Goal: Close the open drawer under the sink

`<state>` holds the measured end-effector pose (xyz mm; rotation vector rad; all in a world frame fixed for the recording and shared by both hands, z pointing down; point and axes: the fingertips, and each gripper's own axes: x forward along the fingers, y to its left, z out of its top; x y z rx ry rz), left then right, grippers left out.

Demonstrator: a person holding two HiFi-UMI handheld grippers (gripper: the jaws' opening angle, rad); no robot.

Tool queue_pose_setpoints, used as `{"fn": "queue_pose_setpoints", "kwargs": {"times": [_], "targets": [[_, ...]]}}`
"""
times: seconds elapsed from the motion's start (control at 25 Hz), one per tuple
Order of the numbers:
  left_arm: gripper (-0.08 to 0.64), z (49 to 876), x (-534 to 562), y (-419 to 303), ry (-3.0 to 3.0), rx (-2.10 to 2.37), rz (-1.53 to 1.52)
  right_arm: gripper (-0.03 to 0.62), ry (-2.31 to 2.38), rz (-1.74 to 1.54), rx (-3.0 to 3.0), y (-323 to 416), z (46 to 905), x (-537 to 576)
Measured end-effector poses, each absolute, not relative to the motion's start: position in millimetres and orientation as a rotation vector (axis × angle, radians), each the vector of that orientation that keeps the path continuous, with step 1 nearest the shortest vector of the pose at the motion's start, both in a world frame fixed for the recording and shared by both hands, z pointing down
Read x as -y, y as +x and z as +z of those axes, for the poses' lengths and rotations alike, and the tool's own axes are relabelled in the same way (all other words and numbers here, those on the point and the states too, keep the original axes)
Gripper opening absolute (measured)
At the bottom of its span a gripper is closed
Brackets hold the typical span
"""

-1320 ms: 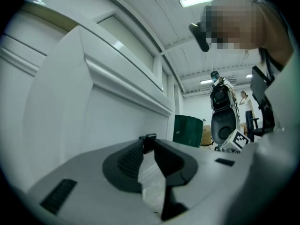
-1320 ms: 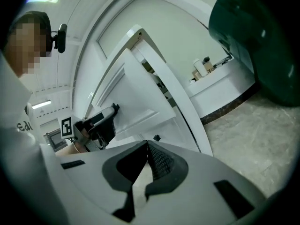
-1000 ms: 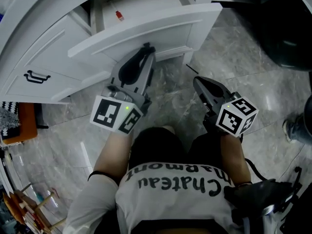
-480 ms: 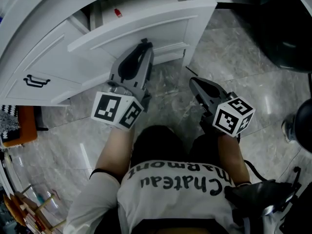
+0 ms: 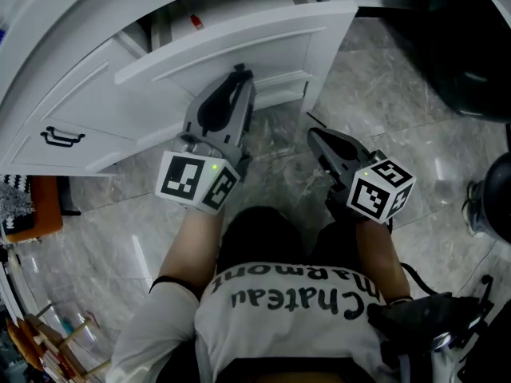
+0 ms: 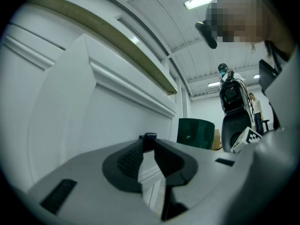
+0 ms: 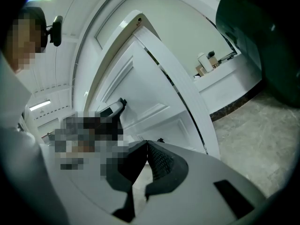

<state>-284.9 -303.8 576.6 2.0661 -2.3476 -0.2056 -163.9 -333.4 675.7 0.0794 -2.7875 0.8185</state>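
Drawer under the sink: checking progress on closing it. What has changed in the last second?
The left gripper, jaws together, pushed the drawer front slightly further into the cabinet. The right gripper stayed over the floor, jaws together; the drawer front remains partly out.

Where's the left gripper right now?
Head view, left of centre: left gripper has its tips at the open drawer front, with the right gripper lower right over the floor.
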Motion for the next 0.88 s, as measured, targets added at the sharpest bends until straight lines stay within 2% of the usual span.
{"fn": "queue_pose_setpoints", "kwargs": {"times": [0.88], "targets": [[0.075,570.6,325.9,-313.1,2.074,2.336,-0.235,0.011,0.082,0.809,2.768,-174.9,677.5,335.0]]}}
